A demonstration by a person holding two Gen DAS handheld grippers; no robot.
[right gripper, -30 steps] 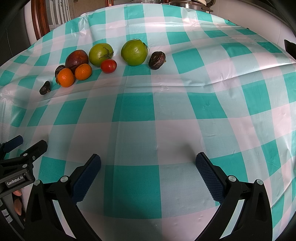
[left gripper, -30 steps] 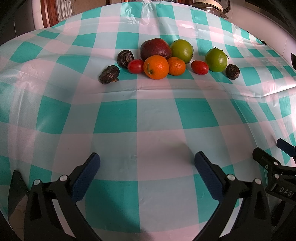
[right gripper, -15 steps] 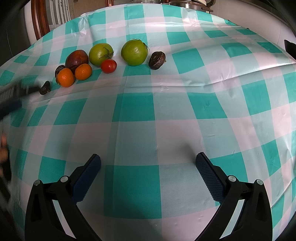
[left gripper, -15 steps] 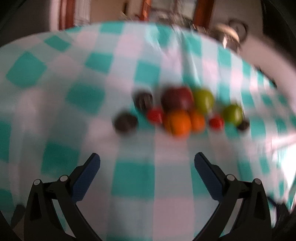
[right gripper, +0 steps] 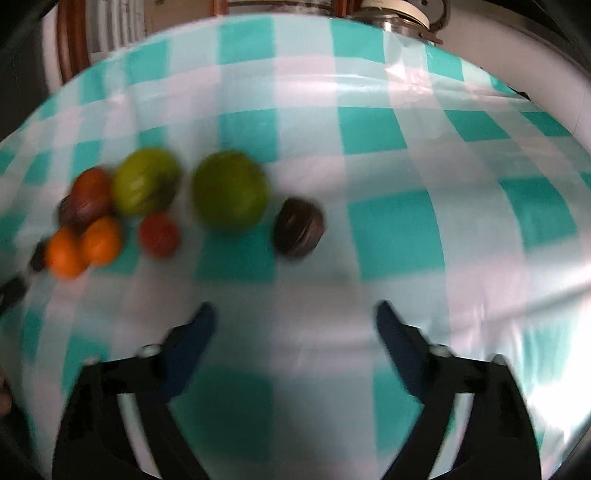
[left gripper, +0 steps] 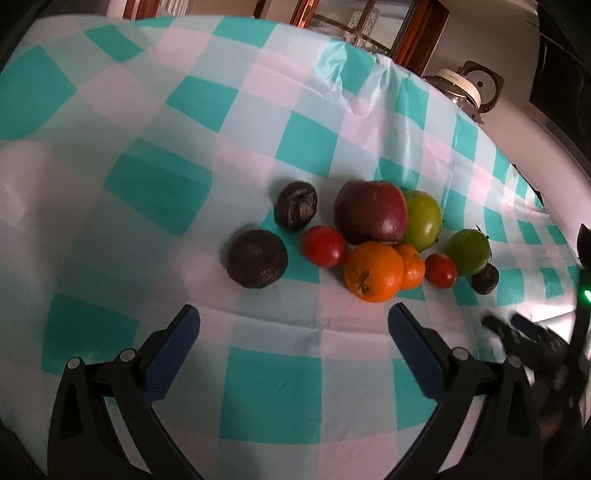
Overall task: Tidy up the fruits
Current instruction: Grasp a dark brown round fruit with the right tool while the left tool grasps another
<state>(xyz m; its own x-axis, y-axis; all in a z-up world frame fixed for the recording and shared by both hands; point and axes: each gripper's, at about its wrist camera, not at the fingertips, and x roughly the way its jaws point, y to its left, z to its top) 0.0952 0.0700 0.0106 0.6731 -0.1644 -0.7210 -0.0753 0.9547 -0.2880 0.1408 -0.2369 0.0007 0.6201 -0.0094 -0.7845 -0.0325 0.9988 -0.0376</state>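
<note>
A cluster of fruit lies on the checked tablecloth point(left gripper: 273, 384): a dark red apple point(left gripper: 370, 211), two green fruits point(left gripper: 423, 220) point(left gripper: 468, 252), two oranges point(left gripper: 373, 271) point(left gripper: 410, 266), two red tomatoes point(left gripper: 324, 246) point(left gripper: 440, 270) and three dark brown fruits point(left gripper: 257, 263) point(left gripper: 296, 205) point(left gripper: 485, 278). My left gripper point(left gripper: 293, 341) is open and empty, just short of the near orange. My right gripper point(right gripper: 295, 323) is open and empty, just short of a dark brown fruit point(right gripper: 299, 227) and a green fruit point(right gripper: 229, 189); this view is blurred.
A glass jar with a white lid point(left gripper: 460, 88) stands past the table's far edge. Wooden furniture point(left gripper: 417, 33) is behind it. The right gripper shows blurred at the left wrist view's right edge point(left gripper: 524, 343). Bare cloth lies left and right of the fruit.
Both grippers have moved forward toward the fruit, which now looks larger and closer. The left moved first, the right in the last half second. Both stayed open.
</note>
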